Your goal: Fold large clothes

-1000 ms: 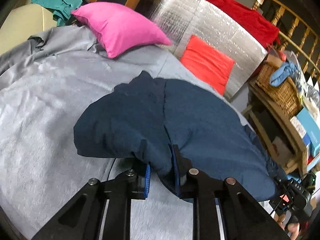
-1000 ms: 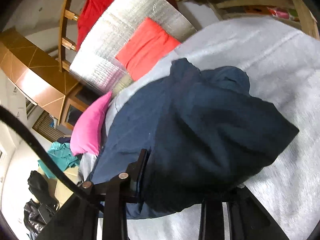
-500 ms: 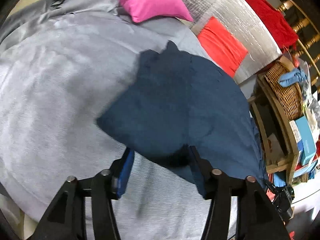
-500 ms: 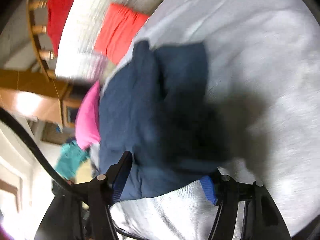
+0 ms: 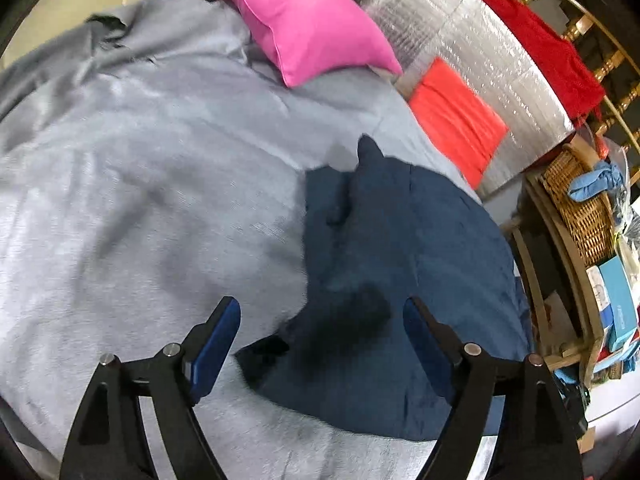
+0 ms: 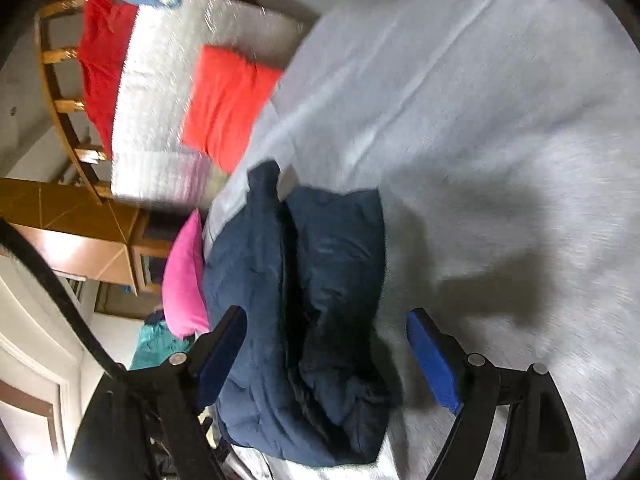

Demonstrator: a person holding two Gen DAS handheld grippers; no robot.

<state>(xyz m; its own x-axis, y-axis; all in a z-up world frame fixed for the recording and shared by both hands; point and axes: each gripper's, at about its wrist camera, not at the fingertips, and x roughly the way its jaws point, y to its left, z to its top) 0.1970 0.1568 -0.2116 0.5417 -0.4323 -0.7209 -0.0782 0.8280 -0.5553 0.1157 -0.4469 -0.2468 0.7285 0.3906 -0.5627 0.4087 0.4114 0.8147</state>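
A dark navy garment (image 5: 400, 272) lies folded over on the grey bed cover (image 5: 140, 200). It also shows in the right wrist view (image 6: 312, 300) as a long bundle with a fold line down its middle. My left gripper (image 5: 322, 332) is open and empty, raised just above the garment's near edge. My right gripper (image 6: 326, 346) is open and empty, above the garment's near end, its right finger over the grey cover (image 6: 500, 160).
A pink pillow (image 5: 304, 24) lies at the far side of the bed, a red cushion (image 5: 456, 116) against a silver padded board (image 5: 472, 52). A wooden shelf with a wicker basket (image 5: 580, 200) stands at the right. A red cloth (image 5: 540, 32) hangs on the wooden rail.
Both grippers were shut on the navy garment a second ago. They let it go, opened wide and lifted back. The garment now lies folded flat on the cover.
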